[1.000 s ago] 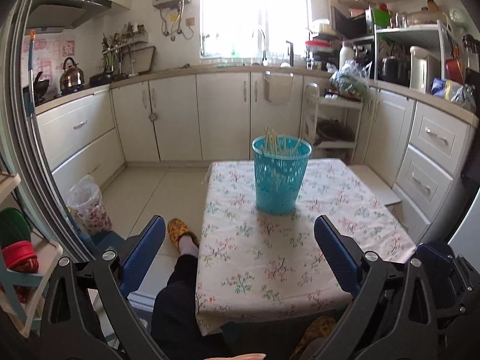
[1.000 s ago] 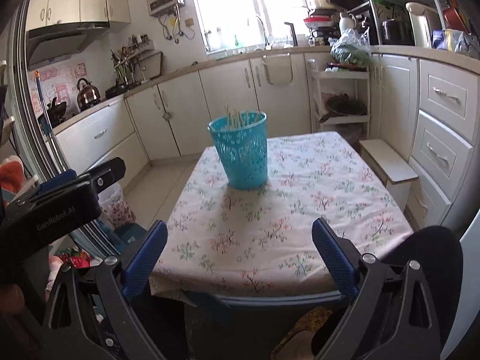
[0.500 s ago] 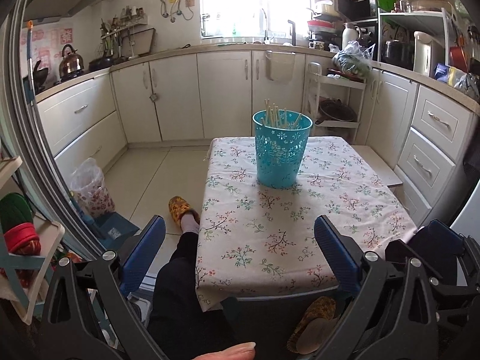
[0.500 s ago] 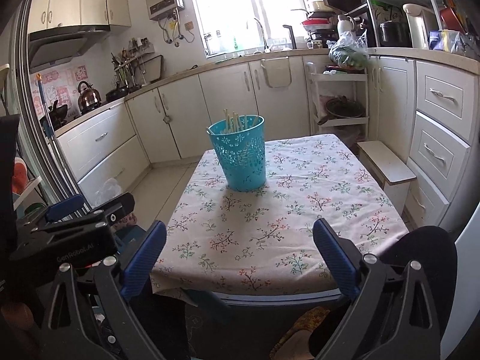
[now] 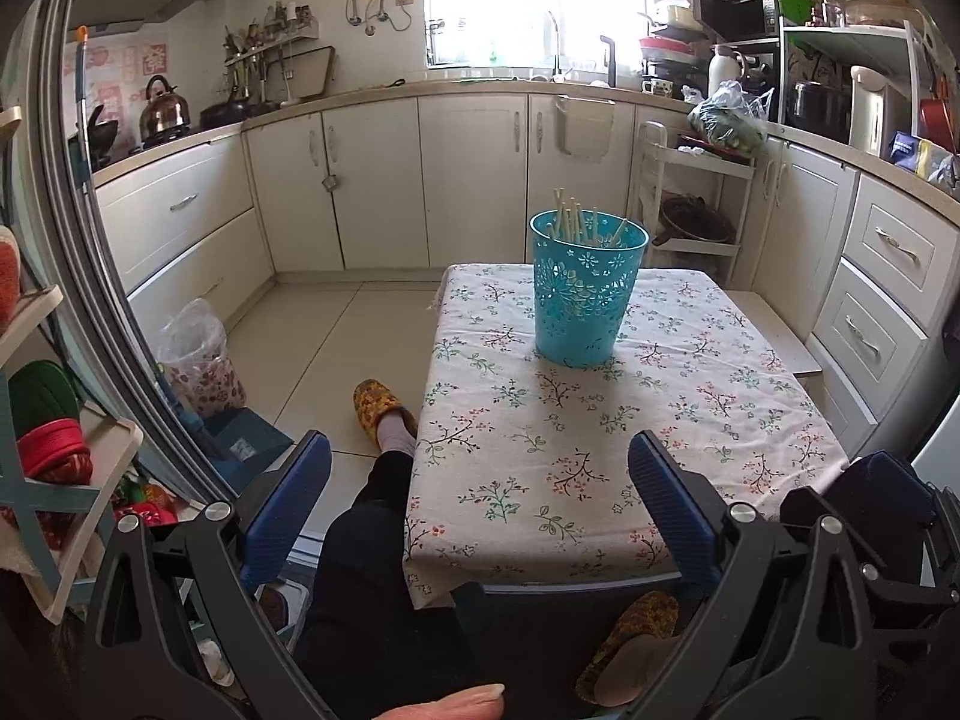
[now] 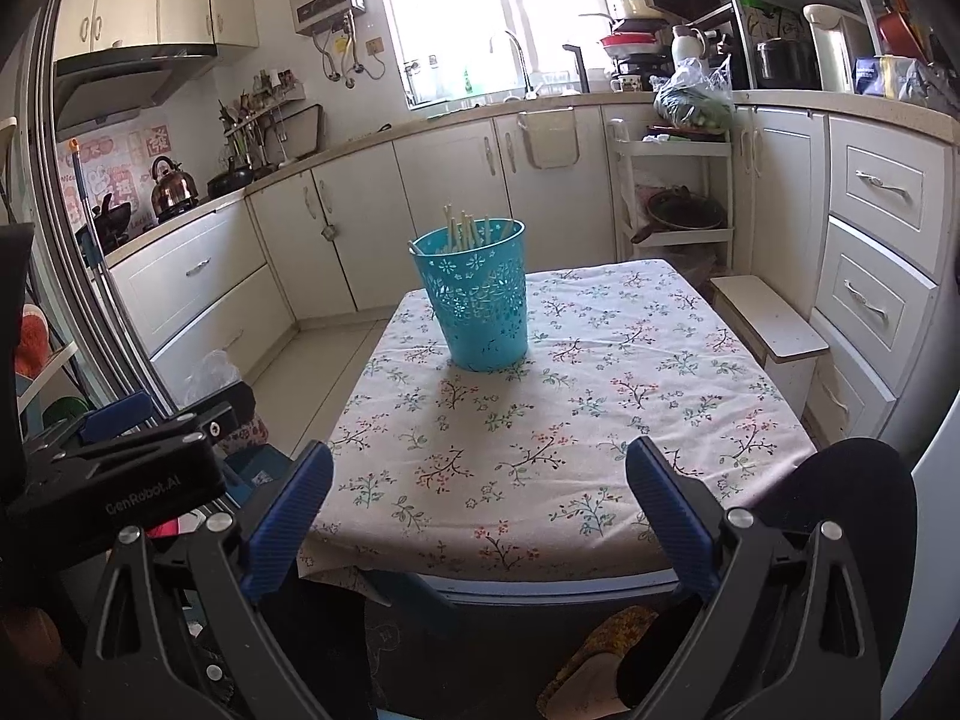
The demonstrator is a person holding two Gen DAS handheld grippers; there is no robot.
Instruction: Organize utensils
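Pulled back and lifted away from bench [image 5: 600, 468], nothing in hand

Both spread wide and empty: left hand-held gripper [image 5: 480, 504], right hand-held gripper [image 6: 480, 507]; chopsticks [image 5: 579, 225] upright inside teal basket [image 5: 585, 300] mid-bench, sorting apparently finished

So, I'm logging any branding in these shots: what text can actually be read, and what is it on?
"GenRobot.AI": on the black body of the left gripper, seen from the right wrist view.
Red characters on the pink wall stickers by the kettle: too blurred to read.
Print on the blue packet on the right counter: too small to read.
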